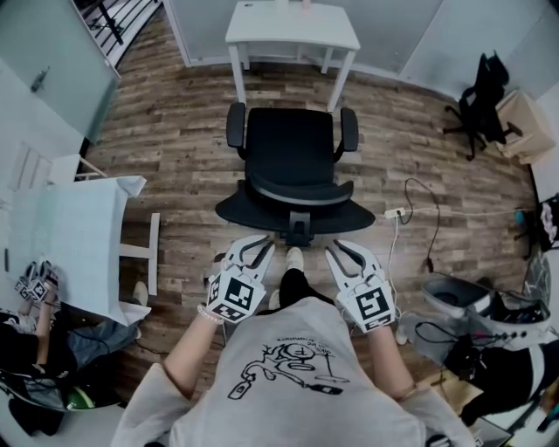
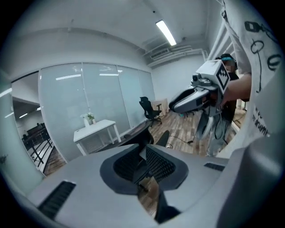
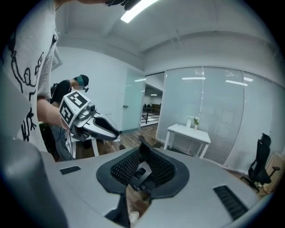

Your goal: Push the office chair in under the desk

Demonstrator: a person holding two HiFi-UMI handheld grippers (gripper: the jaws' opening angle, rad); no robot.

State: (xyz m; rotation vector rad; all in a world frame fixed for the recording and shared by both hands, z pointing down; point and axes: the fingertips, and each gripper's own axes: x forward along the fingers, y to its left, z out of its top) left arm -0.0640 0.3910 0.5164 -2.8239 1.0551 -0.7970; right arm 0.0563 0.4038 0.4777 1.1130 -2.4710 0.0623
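Chairs first, and that's two black office chairs: the near chair (image 1: 293, 166) mid-floor and the far chair (image 1: 480, 92) away in the corner. Tables, two as well: one white desk (image 1: 293, 26) by the glass wall, one pale table (image 1: 83, 227) off to the side. One potted plant (image 2: 90, 118) sits on that desk. Two grippers in play, the left gripper (image 1: 260, 246) and the right gripper (image 1: 339, 251). One power strip (image 1: 395, 212) lies on the floor.

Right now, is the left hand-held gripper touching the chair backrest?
Cannot tell. In the head view the left hand-held gripper ends right at the chair backrest rim, with no clear gap or contact from above. Its own view shows the backrest beyond parted jaws.
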